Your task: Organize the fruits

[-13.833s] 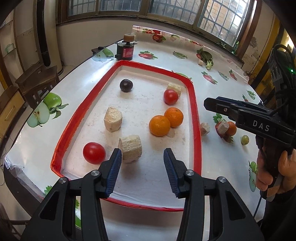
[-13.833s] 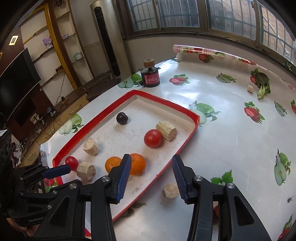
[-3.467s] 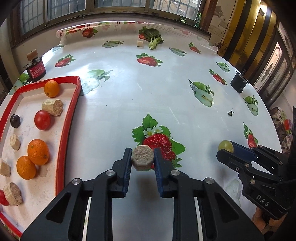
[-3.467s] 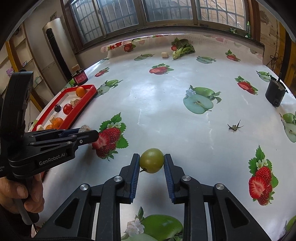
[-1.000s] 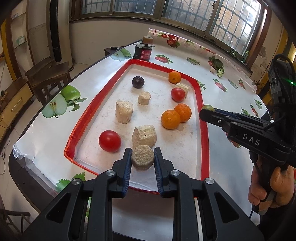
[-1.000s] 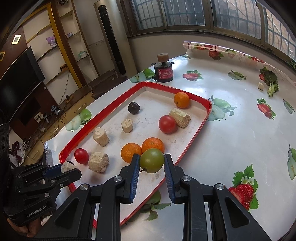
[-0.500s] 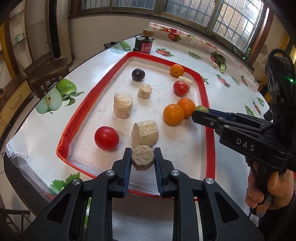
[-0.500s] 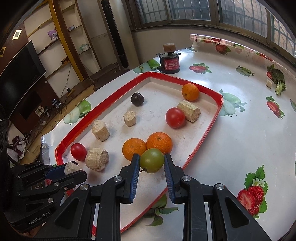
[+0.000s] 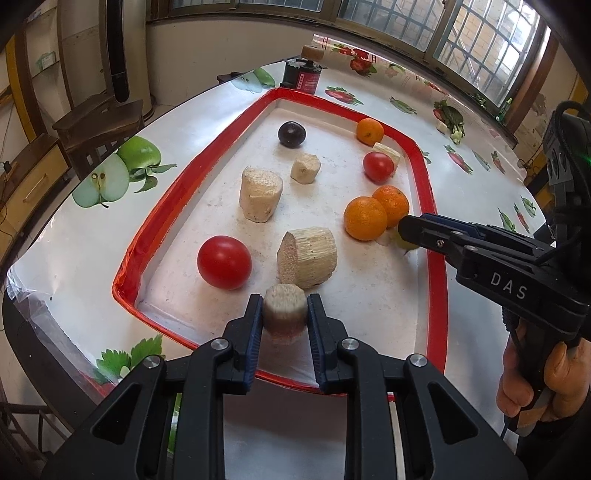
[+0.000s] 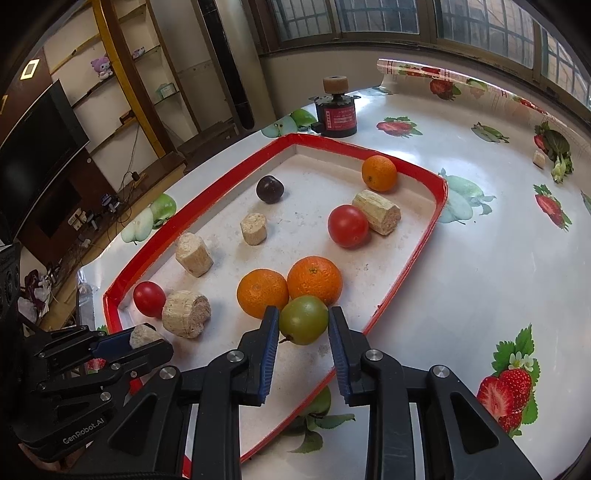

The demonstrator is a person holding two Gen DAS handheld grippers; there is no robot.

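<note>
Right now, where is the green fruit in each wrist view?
Left wrist: green fruit only a sliver, right of centre, behind the right gripper tips.
Right wrist: lower centre, between the gripper's fingers.
Shared landmark: the two touching oranges beside it in the red tray.

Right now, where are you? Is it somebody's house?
Probably a home living or dining room. The table wears a fruit-print plastic cloth, a dark TV stands beside wall shelves with a plush toy, and barred windows run behind.

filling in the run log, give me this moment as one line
left gripper shut on cane chunk | right gripper shut on green fruit | both over red tray
</note>
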